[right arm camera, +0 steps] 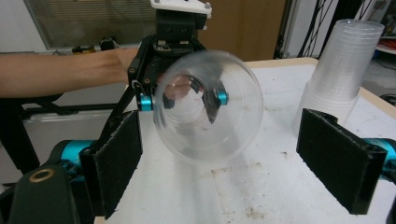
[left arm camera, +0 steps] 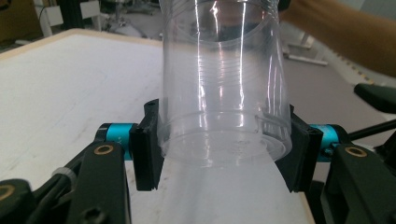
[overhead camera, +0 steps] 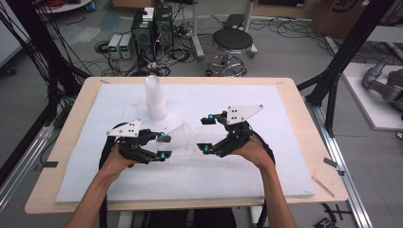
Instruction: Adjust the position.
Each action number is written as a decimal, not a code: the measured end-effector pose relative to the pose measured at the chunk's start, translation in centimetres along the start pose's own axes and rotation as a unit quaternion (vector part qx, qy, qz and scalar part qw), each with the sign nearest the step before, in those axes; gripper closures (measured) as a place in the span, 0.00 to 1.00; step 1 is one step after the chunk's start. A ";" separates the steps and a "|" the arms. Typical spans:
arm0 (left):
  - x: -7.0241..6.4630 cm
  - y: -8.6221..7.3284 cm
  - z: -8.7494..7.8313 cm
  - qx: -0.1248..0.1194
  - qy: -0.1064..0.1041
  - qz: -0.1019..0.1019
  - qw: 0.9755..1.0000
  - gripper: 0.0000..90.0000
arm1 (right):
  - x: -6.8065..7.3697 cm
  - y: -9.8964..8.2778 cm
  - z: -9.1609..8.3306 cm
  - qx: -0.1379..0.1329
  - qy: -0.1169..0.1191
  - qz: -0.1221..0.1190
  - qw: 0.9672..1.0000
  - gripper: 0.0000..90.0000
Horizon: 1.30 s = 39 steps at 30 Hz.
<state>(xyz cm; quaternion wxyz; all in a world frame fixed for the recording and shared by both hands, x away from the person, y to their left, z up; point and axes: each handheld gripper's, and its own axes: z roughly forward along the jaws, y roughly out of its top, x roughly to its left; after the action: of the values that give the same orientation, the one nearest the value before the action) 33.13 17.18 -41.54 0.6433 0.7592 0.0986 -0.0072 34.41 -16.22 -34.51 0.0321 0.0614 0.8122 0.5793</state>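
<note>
A single clear plastic cup (overhead camera: pixel 183 135) lies on its side just above the white foam board (overhead camera: pixel 266 166). My left gripper (overhead camera: pixel 164 146) is shut on its base end, and the black pads (left arm camera: pixel 145 154) press on both sides of the cup (left arm camera: pixel 224 93). The cup's mouth (right arm camera: pixel 208 112) faces my right gripper (overhead camera: pixel 207 133). That gripper is open, with its pads (right arm camera: pixel 341 158) spread wide on either side of the cup's rim and not touching it. A stack of clear cups (overhead camera: pixel 155 97) stands upside down at the back of the board.
The foam board covers most of a wooden table (overhead camera: pixel 313 142). Behind the table, on the floor, are a black stool (overhead camera: pixel 232 42), computer boxes (overhead camera: pixel 151 28) and tangled cables. Black frame posts (overhead camera: pixel 340 66) stand at the table's right and left sides.
</note>
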 end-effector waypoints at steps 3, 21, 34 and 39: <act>-0.1 0.2 -0.1 -0.014 -0.002 0.004 1.000 0.47 | 0.1 -0.4 0.0 -0.023 0.000 0.006 1.000 0.16; -0.4 0.7 0.5 -0.057 -0.010 0.016 0.998 0.47 | 0.2 -1.4 1.2 -0.052 0.021 0.017 0.998 0.16; -0.7 1.3 2.5 -0.056 -0.026 0.023 0.998 0.47 | 0.3 -1.2 2.5 -0.054 0.037 0.017 0.998 0.16; -0.8 1.3 2.9 -0.048 -0.031 0.024 0.998 0.47 | 0.4 -1.1 2.9 -0.059 0.046 0.017 0.997 0.16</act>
<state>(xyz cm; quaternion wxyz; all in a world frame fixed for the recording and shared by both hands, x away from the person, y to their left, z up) 32.91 14.04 -40.65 0.6818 0.7290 0.0606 -0.0100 34.34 -13.84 -36.45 -0.0115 0.0464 0.7757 0.6293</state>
